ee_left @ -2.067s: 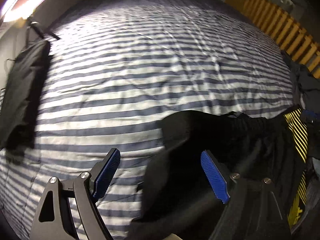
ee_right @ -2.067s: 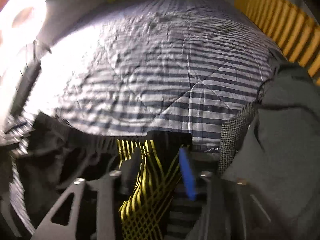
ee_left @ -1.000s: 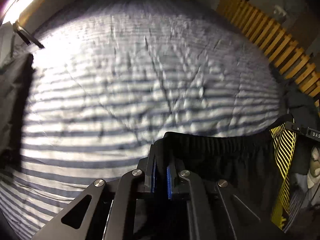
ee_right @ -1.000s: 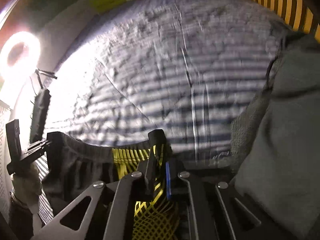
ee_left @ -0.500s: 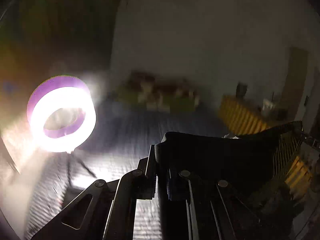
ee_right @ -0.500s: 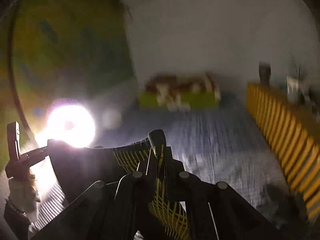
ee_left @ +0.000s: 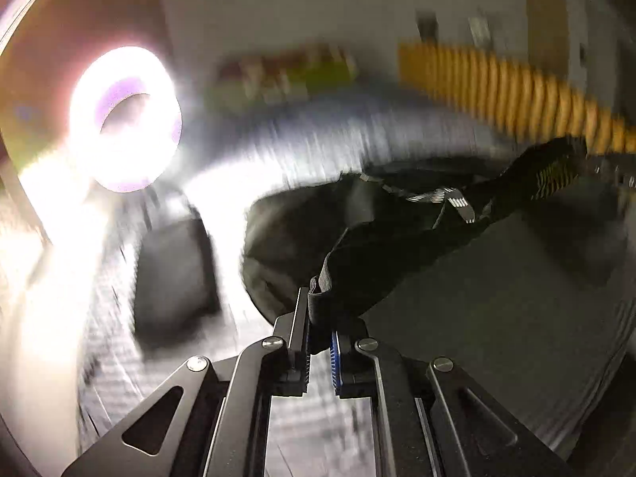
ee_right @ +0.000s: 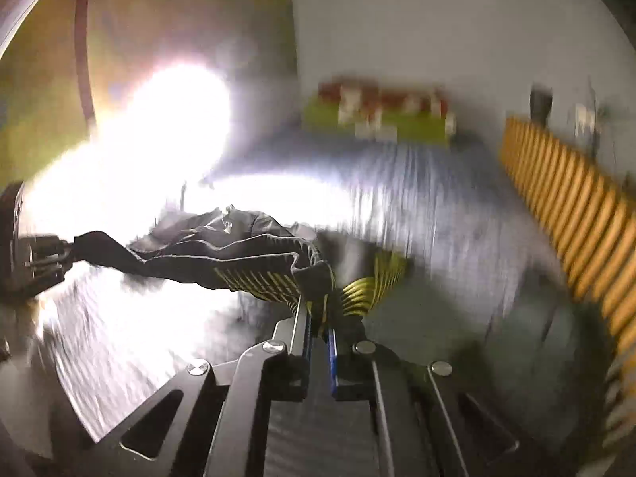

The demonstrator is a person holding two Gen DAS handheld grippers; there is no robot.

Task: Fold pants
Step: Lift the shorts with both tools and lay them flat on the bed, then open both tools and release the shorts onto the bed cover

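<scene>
Left wrist view: waistband of pants (ee_left: 397,254) pinched tight in left gripper (ee_left: 320,351), jaws nearly closed on black fabric. Pants held up in air above bed (ee_left: 397,139), stretched sideways toward right gripper (ee_left: 612,171), seen at far right edge. Right wrist view: right gripper (ee_right: 318,334) clamped on other waistband end, yellow-striped bit (ee_right: 262,282) caught there. Left gripper (ee_right: 35,262) spotted at far left edge. Ring light (ee_left: 127,119) blown out, everything pretty blurred. Yellow slats (ee_right: 572,214) seen along bed's right edge.

Ring light (ee_left: 125,119), striped bed (ee_right: 397,206), yellow slatted rail (ee_right: 576,214), blurred.
</scene>
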